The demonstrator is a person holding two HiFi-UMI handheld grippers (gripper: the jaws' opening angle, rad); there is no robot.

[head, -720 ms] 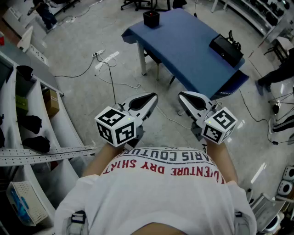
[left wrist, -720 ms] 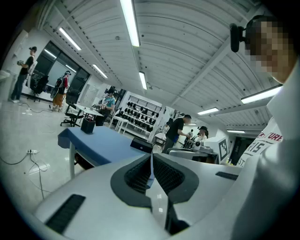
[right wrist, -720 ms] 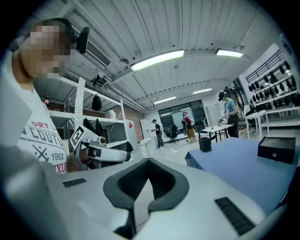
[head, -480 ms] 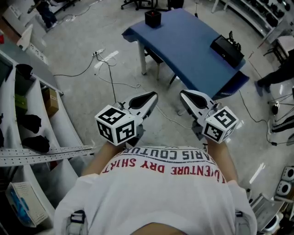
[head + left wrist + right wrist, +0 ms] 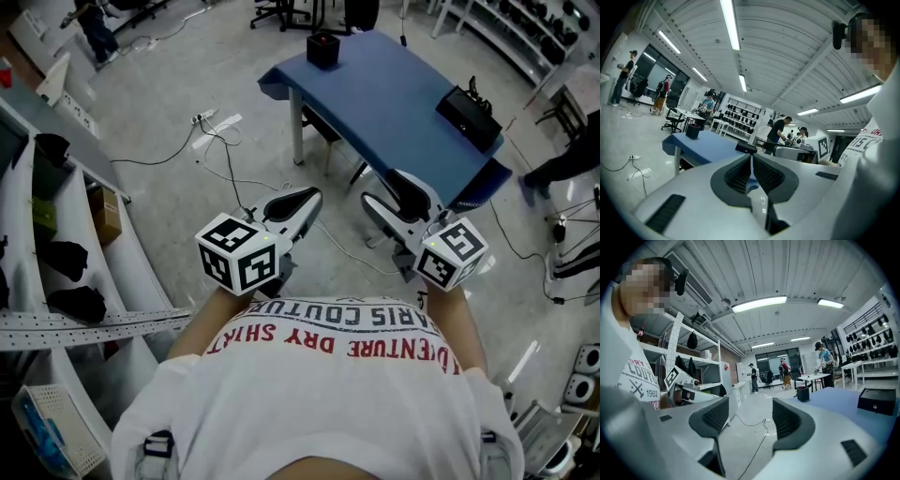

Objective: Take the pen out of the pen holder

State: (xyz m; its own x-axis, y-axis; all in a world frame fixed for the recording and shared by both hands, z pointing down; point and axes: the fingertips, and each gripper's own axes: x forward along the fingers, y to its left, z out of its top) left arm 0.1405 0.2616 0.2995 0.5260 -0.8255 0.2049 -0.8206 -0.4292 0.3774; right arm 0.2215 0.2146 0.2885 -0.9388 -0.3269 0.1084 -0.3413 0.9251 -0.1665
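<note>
The black pen holder point(image 5: 322, 49) stands on the far corner of the blue table point(image 5: 394, 103), well ahead of both grippers; I cannot make out a pen in it. It also shows small in the left gripper view point(image 5: 693, 131) and in the right gripper view point(image 5: 802, 393). My left gripper point(image 5: 305, 199) is held in front of my chest, its jaws shut together with nothing between them point(image 5: 751, 164). My right gripper point(image 5: 386, 190) is level beside it. Its jaws stand apart and empty point(image 5: 750, 416), near the table's front edge.
A black box point(image 5: 472, 117) lies on the table's right part. White shelving point(image 5: 56, 234) with bags runs along the left. Cables point(image 5: 225, 159) and a power strip point(image 5: 217, 120) lie on the floor before the table. Office chairs stand beyond it; several people are around the room.
The right gripper's jaws, together before, now stand apart. The table and pen holder sit slightly lower in the head view. The left gripper has hardly moved.
</note>
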